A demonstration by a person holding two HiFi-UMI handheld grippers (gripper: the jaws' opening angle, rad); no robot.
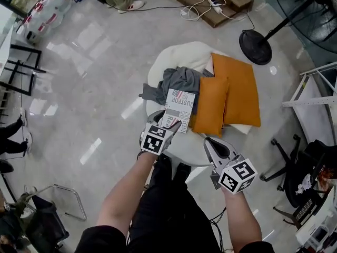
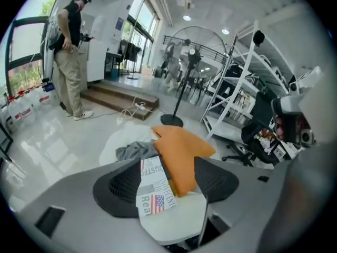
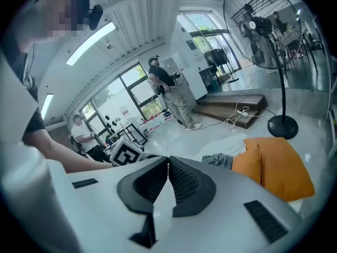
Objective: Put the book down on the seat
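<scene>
The book [image 1: 179, 108], with a white printed cover and a flag picture, lies on the round white seat [image 1: 158, 62]. Its far end rests on a grey cloth [image 1: 179, 80] and its right side is against two orange cushions [image 1: 231, 91]. My left gripper [image 1: 169, 123] is at the book's near end with its jaws wide open. In the left gripper view the book [image 2: 152, 186] lies between the black pads [image 2: 122, 186], which do not press on it. My right gripper [image 1: 212, 144] hovers at the seat's near right edge, shut and empty, as the right gripper view [image 3: 168, 174] shows.
A standing fan's black base [image 1: 255, 46] is behind the seat. A white rack [image 1: 316, 88] and a black office chair [image 1: 300, 167] stand to the right. Cables and a power strip [image 1: 210, 4] lie by a wooden step. A person [image 2: 68, 51] stands at the far left.
</scene>
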